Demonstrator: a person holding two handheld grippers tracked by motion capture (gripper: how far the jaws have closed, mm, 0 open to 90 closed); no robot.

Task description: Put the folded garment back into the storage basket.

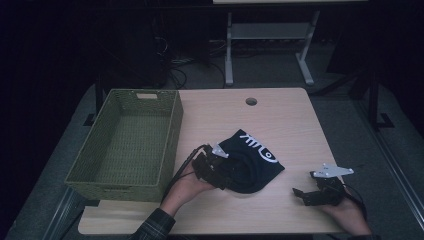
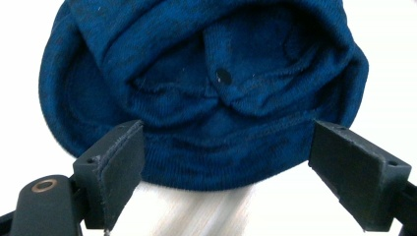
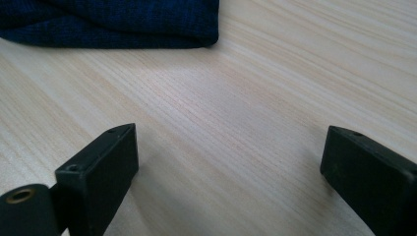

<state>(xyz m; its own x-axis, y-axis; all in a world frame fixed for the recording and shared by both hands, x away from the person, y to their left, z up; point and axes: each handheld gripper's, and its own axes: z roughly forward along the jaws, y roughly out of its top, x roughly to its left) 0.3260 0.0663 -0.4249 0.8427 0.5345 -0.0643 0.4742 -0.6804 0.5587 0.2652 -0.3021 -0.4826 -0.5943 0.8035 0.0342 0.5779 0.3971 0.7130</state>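
Observation:
A crumpled dark blue garment (image 1: 250, 160) with white lettering lies near the middle of the wooden table (image 1: 280, 120). My left gripper (image 1: 222, 175) is at the garment's near-left edge, open, its jaws standing on either side of the folded blue cloth (image 2: 206, 98) without pinching it. My right gripper (image 1: 302, 194) rests low over bare wood near the front right of the table, open and holding nothing. A corner of the garment (image 3: 123, 22) lies ahead of it in the right gripper view.
A green woven basket (image 1: 127, 145) with nothing in it stands along the table's left side. A round cable hole (image 1: 251, 101) is near the far edge. A table frame (image 1: 270, 45) and cables stand on the dark floor beyond.

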